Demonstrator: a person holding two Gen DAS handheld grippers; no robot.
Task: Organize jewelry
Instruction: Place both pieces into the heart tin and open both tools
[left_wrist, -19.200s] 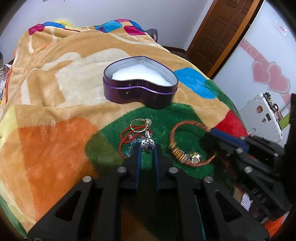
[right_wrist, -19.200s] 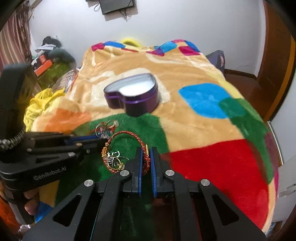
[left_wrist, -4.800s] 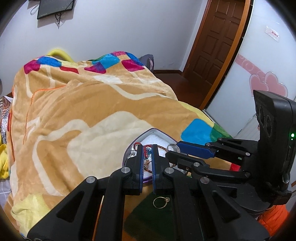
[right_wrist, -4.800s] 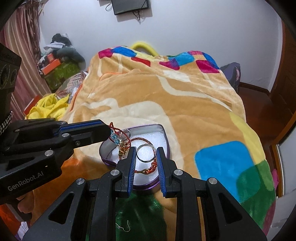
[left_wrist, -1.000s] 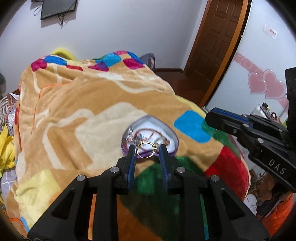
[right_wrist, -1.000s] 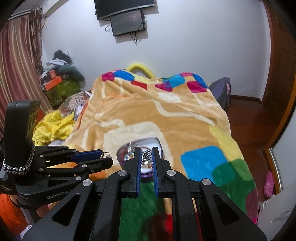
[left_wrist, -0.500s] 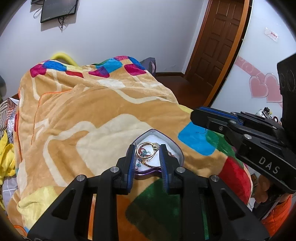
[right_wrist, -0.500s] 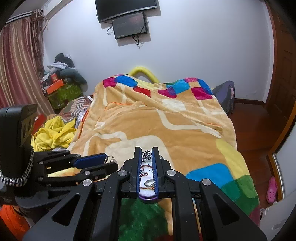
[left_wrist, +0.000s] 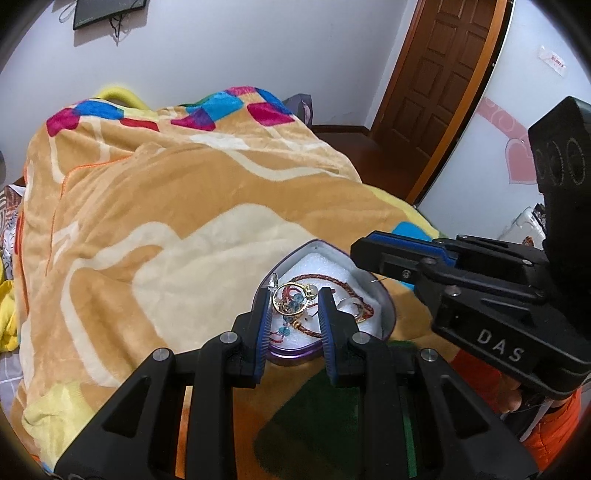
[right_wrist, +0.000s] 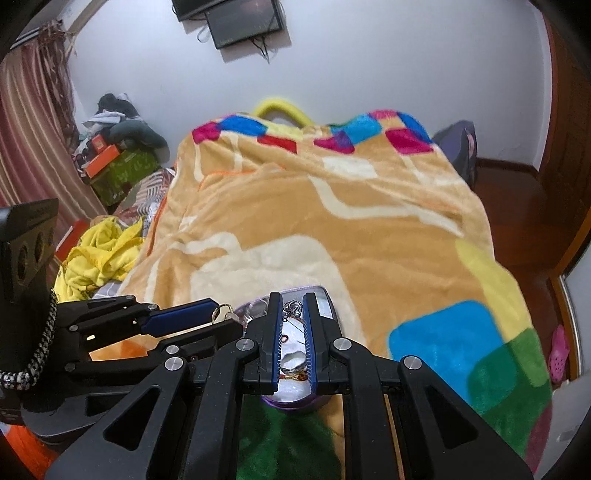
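A left claw (left_wrist: 293, 300) pinches a thin gold ring (left_wrist: 290, 298) across its width, poised directly above a purple heart-shaped tin (left_wrist: 384, 317) resting on a bed's patchwork blanket (left_wrist: 177, 206). Braided red bracelets (left_wrist: 332, 284) and blue beads already lie on the tin's white foam lining. Beside it, the right claw (right_wrist: 293, 308) hangs over the same tin, jaws narrow, with a small silvery piece (right_wrist: 291, 307) between its tips; whether it is clamped cannot be told. The ring looks light, stiff and slippery, best gripped by its rim, and should drop cleanly once released; the corded pieces are limp and prone to tangling.
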